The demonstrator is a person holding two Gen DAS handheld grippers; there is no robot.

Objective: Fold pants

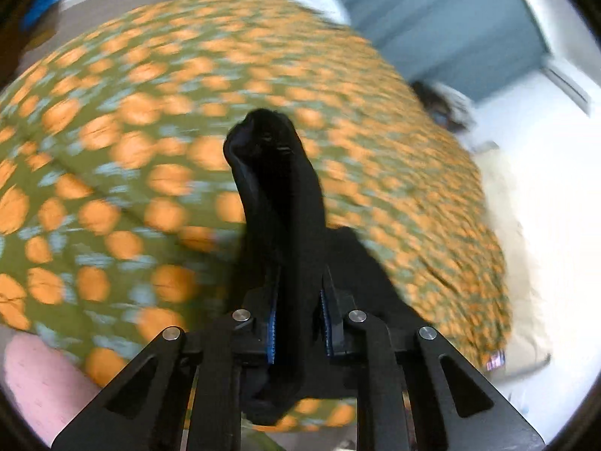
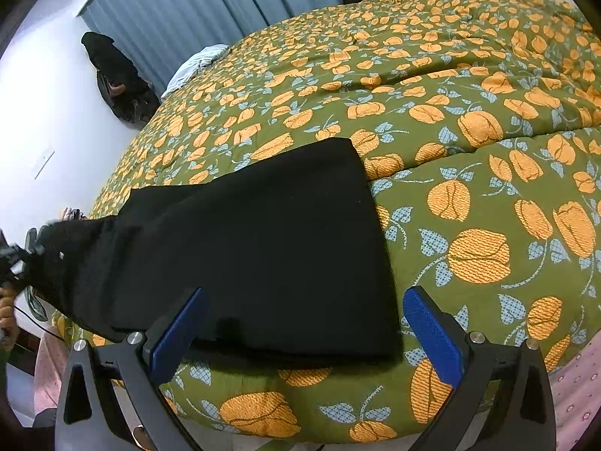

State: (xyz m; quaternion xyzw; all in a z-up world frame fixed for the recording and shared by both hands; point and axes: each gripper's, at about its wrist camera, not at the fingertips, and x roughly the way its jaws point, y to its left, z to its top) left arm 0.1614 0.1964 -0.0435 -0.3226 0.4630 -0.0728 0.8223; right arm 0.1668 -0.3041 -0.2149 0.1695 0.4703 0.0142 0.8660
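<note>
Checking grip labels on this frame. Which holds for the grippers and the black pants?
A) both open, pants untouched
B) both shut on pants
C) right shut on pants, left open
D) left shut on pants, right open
D: in the left wrist view the left gripper is closed on a bunch of the black pants, while the right gripper stands wide open over the fabric on the bedspread.
</note>
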